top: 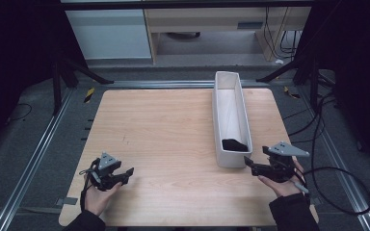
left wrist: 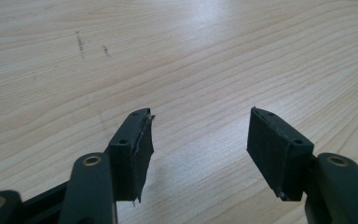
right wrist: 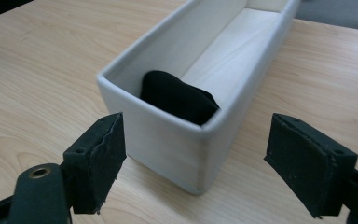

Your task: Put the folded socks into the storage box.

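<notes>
A wooden table (top: 173,139) carries a long, narrow white box (top: 231,86) set lengthwise on its right half, one short end toward the person and the other toward the far edge. A black folded cloth (top: 234,145) lies inside the box at the near end, resting on the floor of the box against the near wall; in the right gripper view the cloth (right wrist: 177,97) sits just behind the rounded near rim of the box (right wrist: 168,140), and the rest of the interior runs back pale and bare. The right gripper (top: 248,163) is held in the person's right hand (top: 282,183) at the near right part of the table, just beside the near end of the box and pointing toward it; its jaws stand wide apart, one to each side of the box's near corner in its own view, with nothing between the pads and no contact with the box. The left gripper (top: 127,173), held in the left hand (top: 96,195), lies low over the near left part of the table, well apart from the box; its jaws are likewise spread wide over bare wood grain (left wrist: 191,70), gripping nothing. A cable (top: 337,192) trails from the right gripper off the table's right side.
</notes>
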